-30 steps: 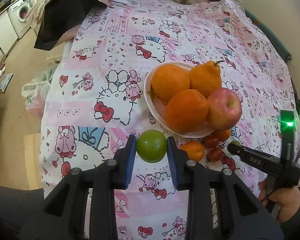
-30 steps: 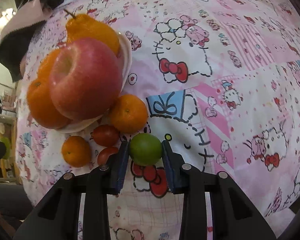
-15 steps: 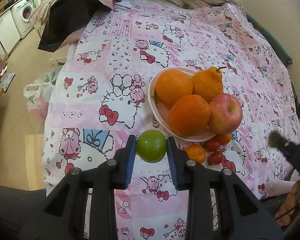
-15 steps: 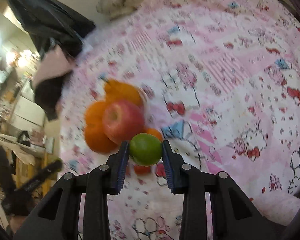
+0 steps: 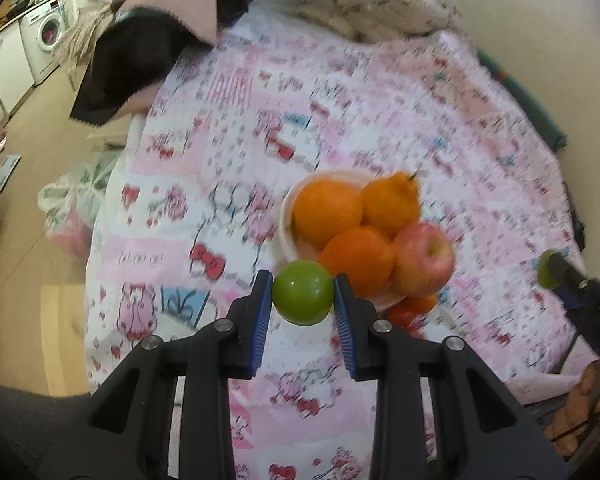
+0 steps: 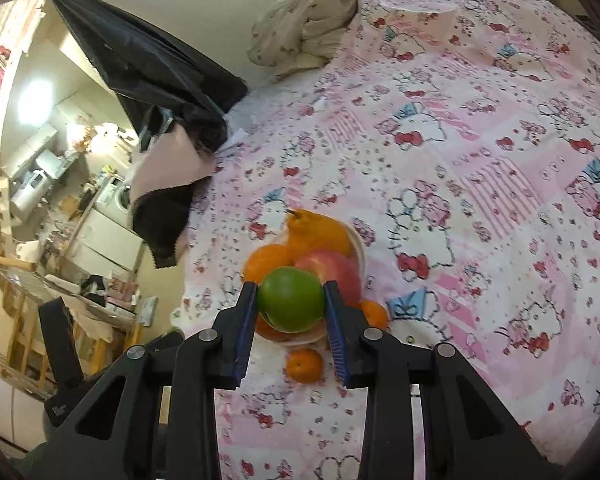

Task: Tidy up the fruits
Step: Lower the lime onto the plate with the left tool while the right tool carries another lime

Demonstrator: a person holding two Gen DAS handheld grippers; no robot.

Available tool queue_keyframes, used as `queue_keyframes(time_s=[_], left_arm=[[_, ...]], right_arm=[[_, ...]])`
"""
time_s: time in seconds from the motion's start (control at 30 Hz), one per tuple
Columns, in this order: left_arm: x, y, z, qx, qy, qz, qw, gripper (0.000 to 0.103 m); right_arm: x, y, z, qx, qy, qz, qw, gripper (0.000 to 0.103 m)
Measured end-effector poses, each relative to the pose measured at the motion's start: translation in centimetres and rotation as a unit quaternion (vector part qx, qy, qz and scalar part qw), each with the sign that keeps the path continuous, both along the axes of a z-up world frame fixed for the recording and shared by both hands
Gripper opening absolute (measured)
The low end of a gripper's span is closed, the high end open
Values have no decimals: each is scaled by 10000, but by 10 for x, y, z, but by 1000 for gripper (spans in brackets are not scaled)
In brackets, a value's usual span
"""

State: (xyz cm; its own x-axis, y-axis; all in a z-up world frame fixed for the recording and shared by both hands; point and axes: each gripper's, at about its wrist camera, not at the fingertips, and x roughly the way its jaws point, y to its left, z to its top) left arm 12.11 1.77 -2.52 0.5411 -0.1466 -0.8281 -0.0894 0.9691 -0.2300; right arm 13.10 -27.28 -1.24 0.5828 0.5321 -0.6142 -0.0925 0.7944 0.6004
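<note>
The bed (image 6: 480, 168) is the biggest thing here. It has a pink cartoon-cat sheet (image 5: 228, 184) on it, and the fruit sits on the sheet because there is no table to use.

Next is the white bowl (image 5: 286, 236), near the middle of the bed. It is already piled high with 3 orange fruits and 1 red apple (image 5: 422, 260), so the big fruit seems to go there. The apple sits at the edge of the pile and could roll if it gets bumped.

The left gripper (image 5: 302, 300) is squeezed tight on a green fruit (image 5: 302, 298), with 1 blue pad on each side so the round fruit cannot slip out. It holds the fruit up in the air, just in front of the bowl.

The right gripper (image 6: 291, 300) is also clamped on a second green fruit (image 6: 291, 298), up high over the bed (the bowl looks small and far below it).

The smallest things are the little oranges (image 6: 305, 365) and red tomatoes (image 5: 400, 314). They lie on the sheet just beside the bowl, not in it. I think there is not much room left in the bowl, so the 2 green fruits may need a gentle drop on top.
</note>
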Motion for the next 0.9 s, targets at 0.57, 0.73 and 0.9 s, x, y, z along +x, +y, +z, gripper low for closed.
queue_keyframes(time_s=[0.57, 0.73, 0.9], left_arm=[[84, 14, -29, -723, 787, 166, 9941, 27], [101, 12, -69, -771, 1247, 363, 9885, 27], [108, 5, -90, -820, 1473, 329, 9851, 27]], right_arm=[[64, 30, 10, -124, 10, 441, 9990, 35], [75, 31, -4, -102, 163, 452, 9988, 35], [81, 30, -18, -52, 377, 428, 9984, 35]])
